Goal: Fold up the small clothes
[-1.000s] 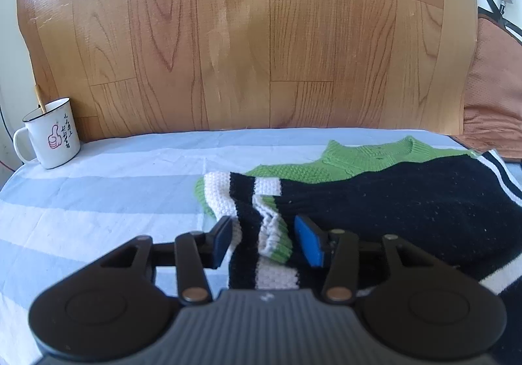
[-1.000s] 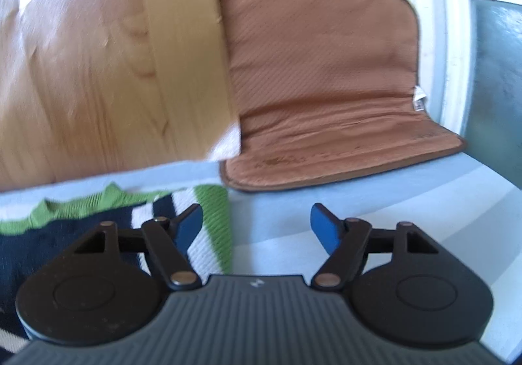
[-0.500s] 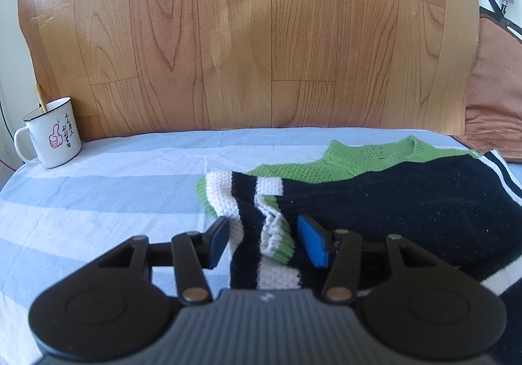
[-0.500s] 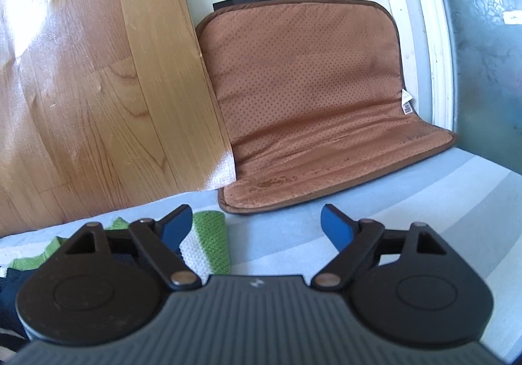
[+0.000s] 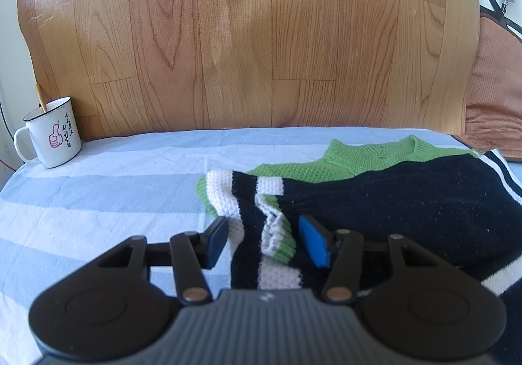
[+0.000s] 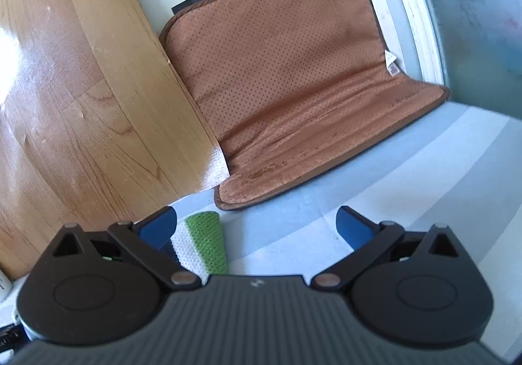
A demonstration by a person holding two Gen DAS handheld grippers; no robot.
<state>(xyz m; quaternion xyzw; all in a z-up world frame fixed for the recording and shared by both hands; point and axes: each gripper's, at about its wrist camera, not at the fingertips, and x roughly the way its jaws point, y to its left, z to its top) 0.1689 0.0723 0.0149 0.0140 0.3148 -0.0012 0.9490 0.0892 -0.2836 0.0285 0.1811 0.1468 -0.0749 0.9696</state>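
Sweater (image 5: 391, 198), black with green and white stripes, lies on the striped sheet (image 5: 114, 195) before the wooden board (image 5: 244, 38), its cuff between the left gripper's (image 5: 266, 242) part-open jaws, untouched; right gripper (image 6: 256, 224) opening wide, pressing on nothing, beside the sweater.

Black ribbed tongs (image 5: 264, 239) with blue pads (image 5: 313, 244) and brass-coloured pivot pins.

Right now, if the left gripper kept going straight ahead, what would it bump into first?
Probably the folded sleeve of the striped sweater: it already lies between the left gripper's parted pads, untouched. Beyond come the striped cloth and the wood panel.
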